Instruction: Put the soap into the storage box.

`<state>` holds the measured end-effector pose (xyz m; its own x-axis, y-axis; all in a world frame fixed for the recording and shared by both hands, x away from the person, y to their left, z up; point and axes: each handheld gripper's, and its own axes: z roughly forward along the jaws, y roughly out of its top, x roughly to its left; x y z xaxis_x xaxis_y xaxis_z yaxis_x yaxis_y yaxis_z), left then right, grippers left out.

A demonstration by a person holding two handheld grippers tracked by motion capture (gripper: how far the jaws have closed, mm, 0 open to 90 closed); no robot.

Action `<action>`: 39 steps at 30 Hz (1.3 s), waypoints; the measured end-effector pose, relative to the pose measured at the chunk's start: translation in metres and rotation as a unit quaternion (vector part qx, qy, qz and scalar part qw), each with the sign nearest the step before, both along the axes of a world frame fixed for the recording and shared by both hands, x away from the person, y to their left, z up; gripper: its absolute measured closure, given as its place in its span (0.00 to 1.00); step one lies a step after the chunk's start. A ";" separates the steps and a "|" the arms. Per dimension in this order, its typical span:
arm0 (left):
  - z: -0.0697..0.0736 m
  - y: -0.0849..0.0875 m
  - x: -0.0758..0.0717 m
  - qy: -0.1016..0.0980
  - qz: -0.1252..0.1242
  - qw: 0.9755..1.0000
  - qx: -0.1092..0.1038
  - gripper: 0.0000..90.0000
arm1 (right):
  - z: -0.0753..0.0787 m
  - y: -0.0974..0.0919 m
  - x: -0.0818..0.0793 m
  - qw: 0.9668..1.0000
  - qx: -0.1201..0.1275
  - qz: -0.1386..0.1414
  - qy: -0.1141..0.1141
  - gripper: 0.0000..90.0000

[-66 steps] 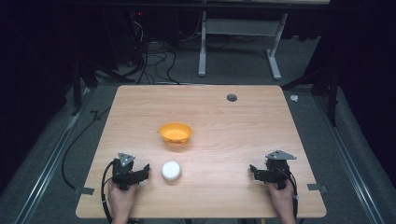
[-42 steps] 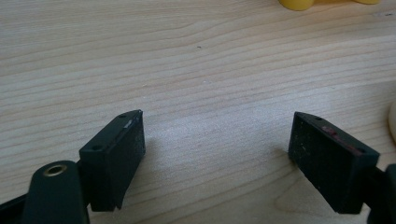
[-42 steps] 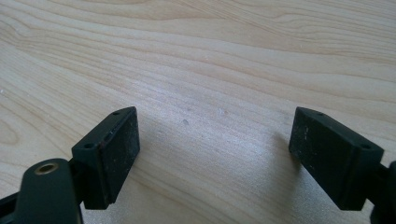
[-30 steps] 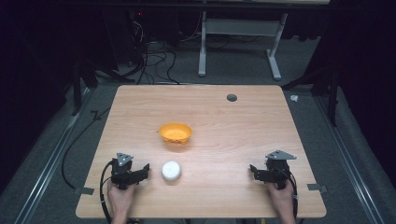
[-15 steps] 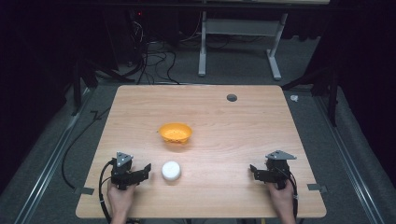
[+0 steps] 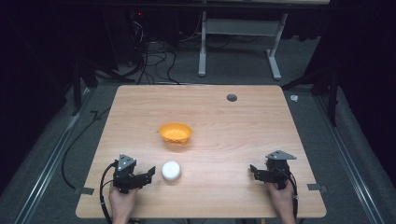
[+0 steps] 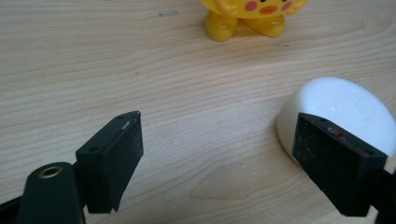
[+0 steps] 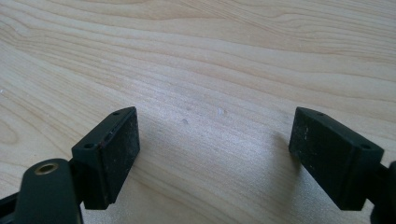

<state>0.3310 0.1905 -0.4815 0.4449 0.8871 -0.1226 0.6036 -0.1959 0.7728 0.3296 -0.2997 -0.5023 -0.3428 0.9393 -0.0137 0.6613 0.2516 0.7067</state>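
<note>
A yellow bowl [image 6: 175, 133] shaped like a cartoon figure stands near the middle of the wooden table [image 6: 210, 112]; its feet and painted face [image 7: 252, 14] show at the top of the left gripper view. A white dome-shaped object [image 6: 171, 170] lies in front of it. My left gripper [image 6: 148, 173] rests low on the table just left of the dome, open, its right jaw beside the white dome [image 7: 341, 107]. My right gripper [image 6: 252, 170] sits near the front right, open over bare wood [image 8: 210, 116].
A dark round hole [image 6: 231, 97] marks the table's far right. Behind the table are a white desk frame [image 6: 238, 42] and cables [image 6: 149, 60] on the grey floor. Tape strips [image 6: 84, 190] mark the front corners.
</note>
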 end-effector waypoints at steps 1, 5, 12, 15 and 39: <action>0.000 0.000 0.000 0.000 0.000 1.000 0.000 0.19 | 0.000 0.000 0.000 1.000 0.000 0.000 0.000 0.19; 0.005 -0.005 -0.002 -0.002 -0.013 1.000 -0.004 0.18 | 0.000 0.000 0.000 1.000 0.000 0.001 -0.001 0.19; 0.010 -0.017 -0.006 -0.006 -0.032 0.999 -0.011 0.18 | 0.000 0.000 0.000 1.000 0.000 0.001 -0.001 0.19; 0.012 -0.022 -0.007 -0.008 -0.039 0.999 -0.011 0.18 | 0.000 0.000 0.000 1.000 0.000 0.001 0.000 0.19; 0.009 -0.066 -0.005 -0.006 -0.085 0.996 0.036 0.17 | 0.000 0.000 0.000 1.000 0.000 0.002 0.000 0.19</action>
<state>0.3259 0.1241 -0.4724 0.5906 0.8050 -0.0564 0.5485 -0.3492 0.7598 0.3294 -0.3002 -0.5024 -0.3461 0.9381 -0.0130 0.6600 0.2532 0.7073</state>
